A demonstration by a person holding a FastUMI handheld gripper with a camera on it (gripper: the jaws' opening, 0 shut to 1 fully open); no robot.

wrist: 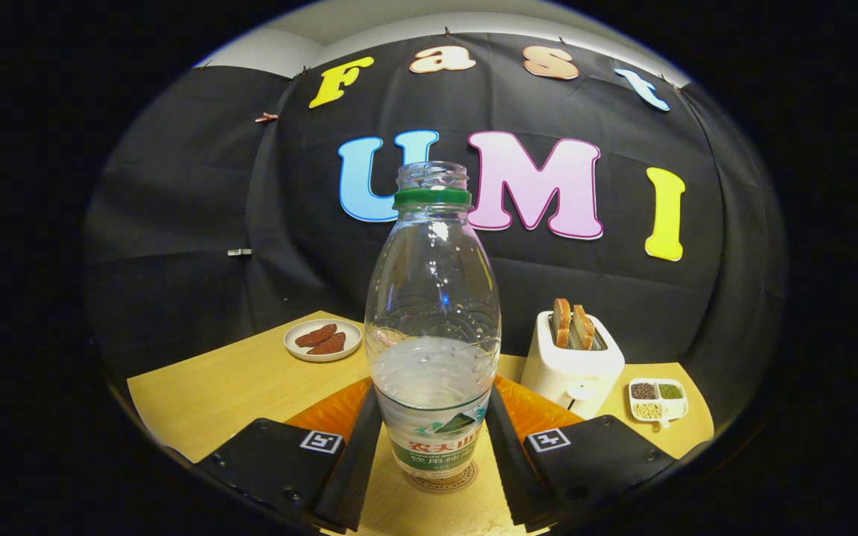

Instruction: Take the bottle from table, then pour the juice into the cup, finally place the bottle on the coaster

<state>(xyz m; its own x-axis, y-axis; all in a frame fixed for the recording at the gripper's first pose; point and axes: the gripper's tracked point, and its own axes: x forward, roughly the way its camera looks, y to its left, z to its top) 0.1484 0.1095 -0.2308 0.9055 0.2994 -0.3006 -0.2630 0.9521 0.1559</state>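
Two fingers (360, 447) of our gripper (434, 447) flank the uncapped bottle (433, 327), which stands upright on the coaster (442, 480) on the table (235, 387); we cannot tell whether they press it. Beyond it we see a plate (322, 340) of dark pieces, a toaster (573, 361) with bread, and a small divided dish (658, 400).

Wooden table (235, 387) with coaster (442, 480) under bottle (433, 327), plate (322, 340), toaster (574, 365), seed dish (658, 400).
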